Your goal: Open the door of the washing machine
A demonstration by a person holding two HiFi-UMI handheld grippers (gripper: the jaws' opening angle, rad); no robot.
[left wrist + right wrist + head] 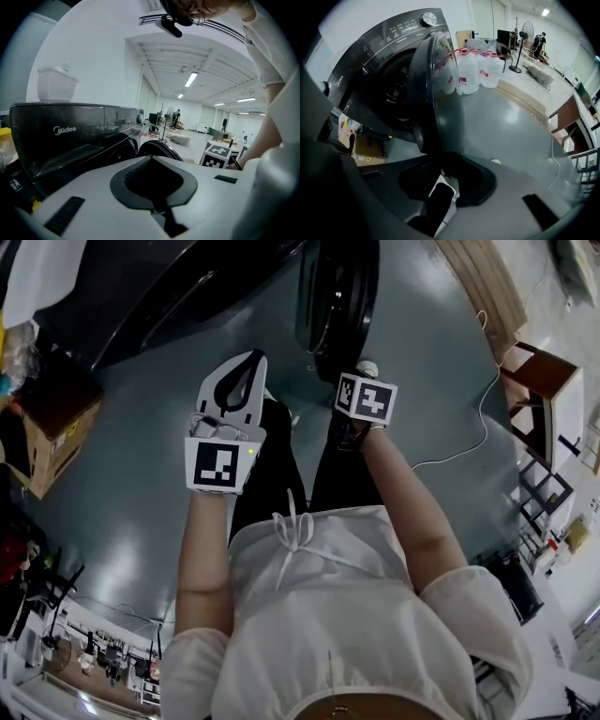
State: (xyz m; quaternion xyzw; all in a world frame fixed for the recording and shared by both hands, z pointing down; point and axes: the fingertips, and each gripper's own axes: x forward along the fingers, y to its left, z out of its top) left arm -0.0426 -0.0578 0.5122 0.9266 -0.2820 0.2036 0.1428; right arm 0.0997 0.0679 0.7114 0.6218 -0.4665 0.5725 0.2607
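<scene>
The dark washing machine (187, 287) stands ahead of me, and its round door (337, 296) is swung out wide. In the right gripper view the door (436, 89) stands edge-on beside the bare drum opening (401, 89). My left gripper (253, 357) is shut with nothing in it and hovers left of the door, apart from it. In its own view, the left gripper (150, 158) points level at the machine front (70, 136). My right gripper (352, 432) points steeply down just short of the door. Its jaws (440, 157) are close together, and their tips are lost against the dark door.
A cardboard box (52, 427) sits left of the machine. Several water jugs (473, 70) stand behind the door. A white cable (478, 418) runs over the floor toward a wooden stool (539, 390). A white tub (56, 84) rests on top of the machine.
</scene>
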